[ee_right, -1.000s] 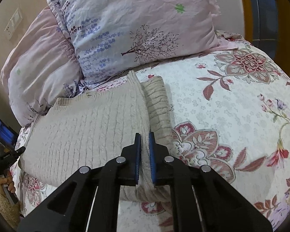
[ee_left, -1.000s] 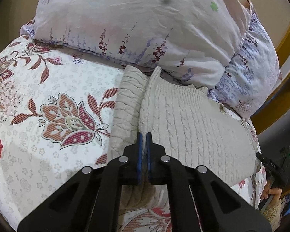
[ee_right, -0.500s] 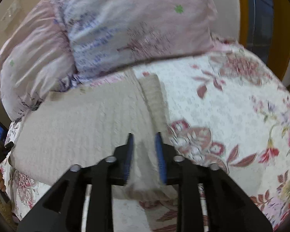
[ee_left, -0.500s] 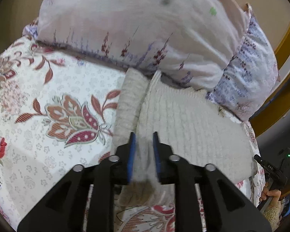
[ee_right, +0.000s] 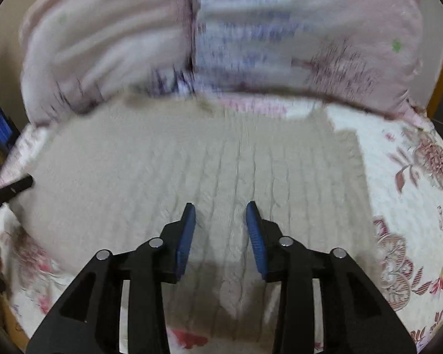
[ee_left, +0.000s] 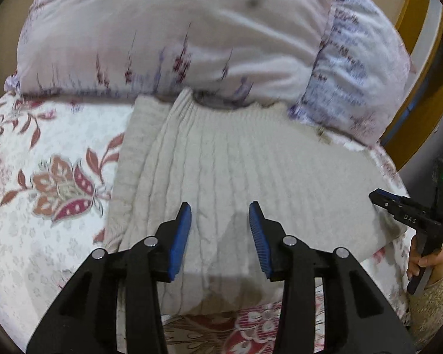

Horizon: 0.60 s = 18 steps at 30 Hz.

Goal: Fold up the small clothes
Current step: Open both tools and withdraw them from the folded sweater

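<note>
A beige cable-knit sweater (ee_left: 251,159) lies flat on the floral bedspread, with a sleeve folded along its left side (ee_left: 136,147). It also shows in the right wrist view (ee_right: 192,171), blurred by motion. My left gripper (ee_left: 220,215) is open and empty, hovering over the sweater's near part. My right gripper (ee_right: 220,215) is open and empty above the sweater's middle. The right gripper also shows at the right edge of the left wrist view (ee_left: 410,215), held in a hand.
Two pale floral pillows (ee_left: 192,29) (ee_left: 357,67) lean at the far edge of the sweater. The floral bedspread (ee_left: 44,162) extends to the left in the left wrist view and to the right in the right wrist view (ee_right: 413,191). A wooden frame (ee_left: 413,59) stands at the right.
Both grippers were shut on the sweater's edges a second ago. They have opened, let the fabric go, and swung over the sweater body.
</note>
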{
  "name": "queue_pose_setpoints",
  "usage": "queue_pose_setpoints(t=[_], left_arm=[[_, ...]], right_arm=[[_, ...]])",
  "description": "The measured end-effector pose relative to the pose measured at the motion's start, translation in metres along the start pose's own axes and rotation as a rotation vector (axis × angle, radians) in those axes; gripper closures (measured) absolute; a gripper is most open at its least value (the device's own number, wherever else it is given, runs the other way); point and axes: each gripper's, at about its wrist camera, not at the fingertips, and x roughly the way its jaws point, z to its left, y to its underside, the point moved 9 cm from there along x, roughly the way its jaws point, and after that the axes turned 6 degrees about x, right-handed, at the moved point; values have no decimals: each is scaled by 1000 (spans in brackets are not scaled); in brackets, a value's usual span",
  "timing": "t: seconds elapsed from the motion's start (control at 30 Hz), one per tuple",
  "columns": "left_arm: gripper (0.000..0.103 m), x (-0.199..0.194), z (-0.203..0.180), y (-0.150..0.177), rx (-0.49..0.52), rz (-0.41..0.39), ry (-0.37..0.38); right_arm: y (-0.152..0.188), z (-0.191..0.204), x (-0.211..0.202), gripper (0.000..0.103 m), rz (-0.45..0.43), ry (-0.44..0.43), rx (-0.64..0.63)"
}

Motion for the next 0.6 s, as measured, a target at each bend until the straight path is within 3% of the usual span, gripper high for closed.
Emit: queue_pose_setpoints(t=[0.17, 0.27, 0.33, 0.47, 0.6], left_arm=[[62, -4, -1, 1, 25, -3, 3], [55, -16, 9, -9, -62, -34, 60], [44, -26, 25, -19, -122, -73, 63], [40, -30, 63, -36, -250, -92, 54], [39, -16, 84, -39, -330, -46, 58]], right_arm=[[2, 1, 1, 64, -5, 12, -26], [-1, 0, -2, 63, 1, 3, -9], [-6, 1, -6, 61, -14, -17, 11], [-17, 11, -8, 59, -38, -62, 26], [-22, 29, -3, 58, -38, -81, -3]])
